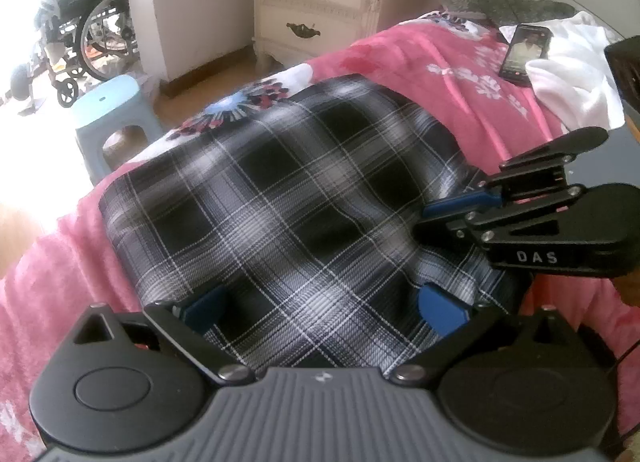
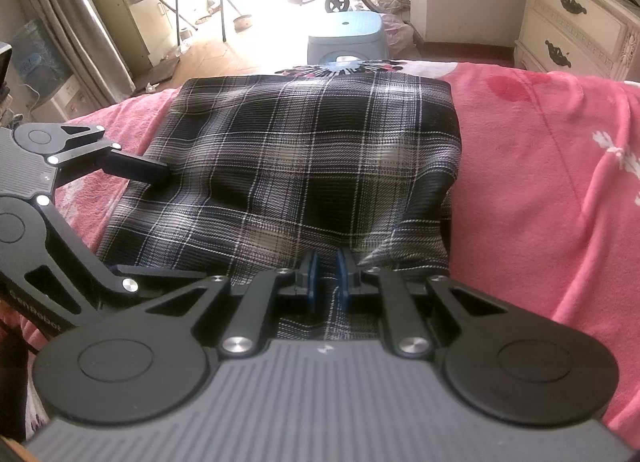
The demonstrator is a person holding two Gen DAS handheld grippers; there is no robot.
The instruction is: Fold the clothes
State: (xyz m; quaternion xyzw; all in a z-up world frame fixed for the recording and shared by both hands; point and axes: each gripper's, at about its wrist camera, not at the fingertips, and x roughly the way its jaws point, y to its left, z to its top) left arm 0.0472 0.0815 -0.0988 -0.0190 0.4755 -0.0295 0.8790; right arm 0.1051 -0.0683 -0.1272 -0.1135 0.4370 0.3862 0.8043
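A black-and-white plaid garment (image 1: 288,198) lies folded into a rough rectangle on the pink blanket (image 1: 460,74). My left gripper (image 1: 322,310) stands wide open over its near edge, blue pads apart with only flat cloth beneath them. From the right wrist view, the left gripper (image 2: 182,224) spans the garment's (image 2: 312,150) left edge. My right gripper (image 2: 327,276) is shut on a pinch of plaid cloth at the near edge. In the left wrist view the right gripper (image 1: 426,220) grips the garment's right side.
A phone (image 1: 524,54) and a white cloth (image 1: 572,78) lie on the blanket at the far right. Beyond the bed stand a cream nightstand (image 1: 316,10), a light-blue stool (image 1: 108,114) and a wheelchair (image 1: 80,34).
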